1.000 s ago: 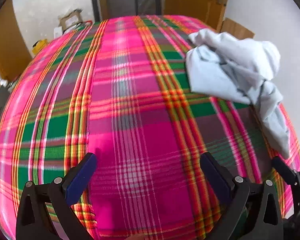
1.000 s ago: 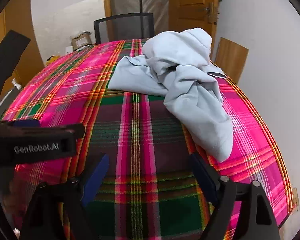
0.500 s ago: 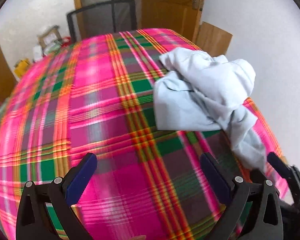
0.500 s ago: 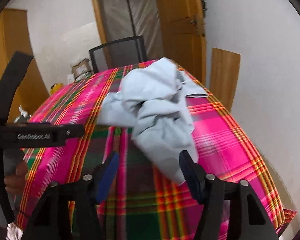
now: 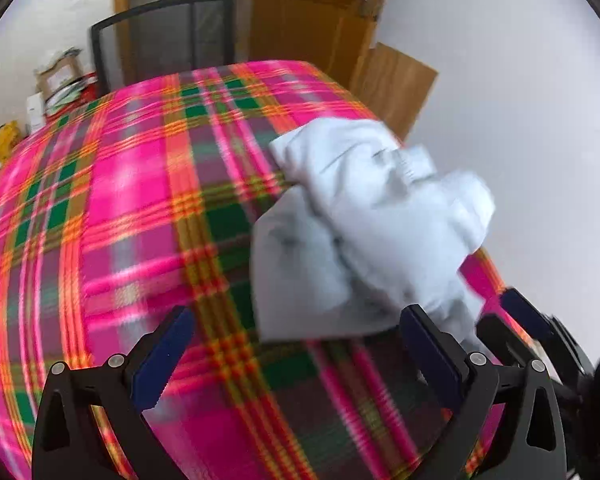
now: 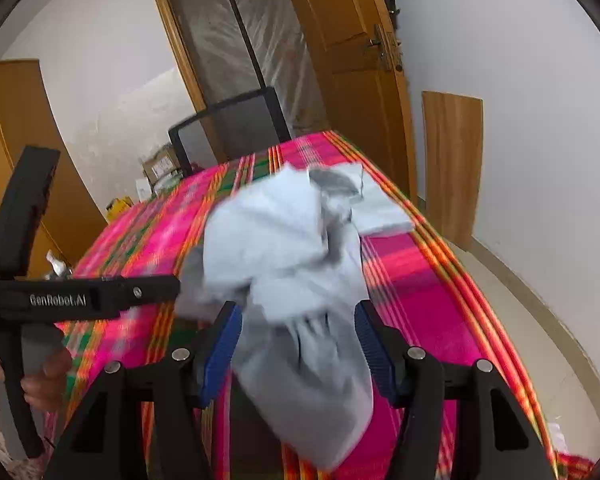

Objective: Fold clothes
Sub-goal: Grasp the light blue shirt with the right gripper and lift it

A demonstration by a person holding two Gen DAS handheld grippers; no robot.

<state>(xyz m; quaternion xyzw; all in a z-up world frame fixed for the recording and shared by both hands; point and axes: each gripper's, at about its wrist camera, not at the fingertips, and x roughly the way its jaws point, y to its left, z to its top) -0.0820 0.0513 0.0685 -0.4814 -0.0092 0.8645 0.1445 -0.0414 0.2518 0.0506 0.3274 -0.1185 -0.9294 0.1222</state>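
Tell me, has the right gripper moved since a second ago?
Yes. The right gripper has advanced toward the black chair, and its fingers now flank the grey garment.

Both views bright, even indoor light, source not visible; white wall (image 6: 520, 80) reads clean, no hard glare. Strong fisheye: black vignette in the corners, plaid tablecloth (image 5: 140, 200) bulges like a dome, door frame (image 6: 180, 60) lines bend. Heavy motion blur in the left wrist view, plaid stripes smeared, pale garment (image 5: 372, 220) soft-edged. Right wrist view sharper at the back, garment (image 6: 292, 280) near the lens blurred. Soft grey shadows in the cloth folds only. Gripper frames in the foreground dark but crisp.
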